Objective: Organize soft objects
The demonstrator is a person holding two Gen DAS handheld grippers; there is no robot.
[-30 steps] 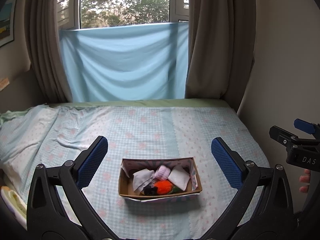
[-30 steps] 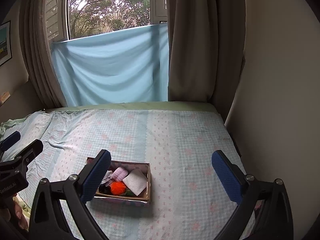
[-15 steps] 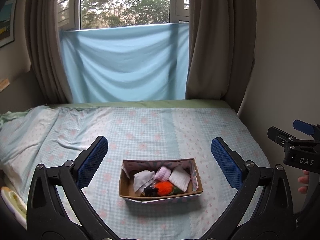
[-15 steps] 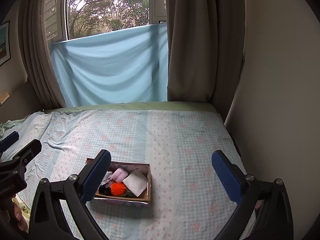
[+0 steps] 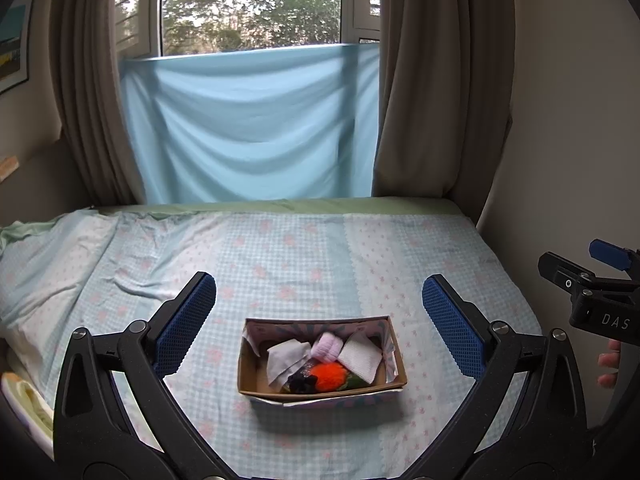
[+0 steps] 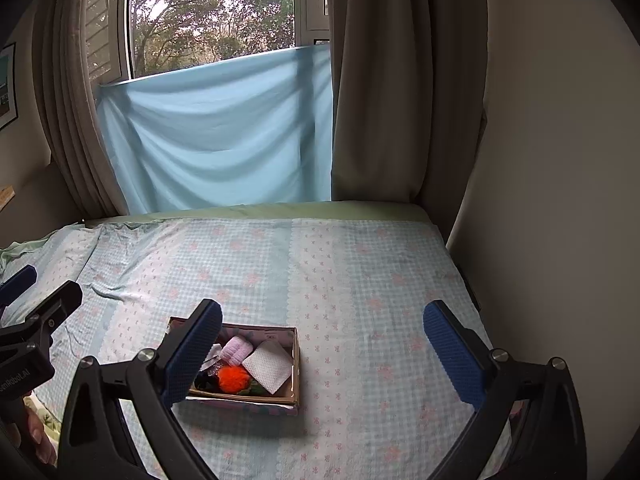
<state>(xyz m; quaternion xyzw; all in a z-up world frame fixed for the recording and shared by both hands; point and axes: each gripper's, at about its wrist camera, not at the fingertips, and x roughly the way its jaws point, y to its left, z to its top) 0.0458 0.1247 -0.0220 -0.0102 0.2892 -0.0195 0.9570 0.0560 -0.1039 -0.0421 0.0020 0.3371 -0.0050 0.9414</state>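
Note:
A small cardboard box [image 5: 320,394] sits on the bed, also in the right wrist view [image 6: 297,364]. It holds an orange fluffy ball [image 5: 328,374], a lilac rolled cloth [image 5: 327,347], a white folded cloth [image 5: 360,357], a white crumpled cloth [image 5: 285,361] and a dark item [image 5: 300,384]. My left gripper [image 5: 318,328] is open and empty, held above and in front of the box. My right gripper [image 6: 320,354] is open and empty, to the right of the box; its left finger [image 6: 192,354] hides the box's left end.
The bed [image 5: 320,248] has a pale blue checked sheet, rumpled at the left. A wall [image 6: 540,200] borders its right side. Brown curtains [image 5: 436,100] and a hanging blue cloth [image 5: 256,128] stand behind. Each gripper shows at the edge of the other's view [image 5: 592,296].
Both grippers have drifted very slightly; the box and its contents have not moved. Both stay open.

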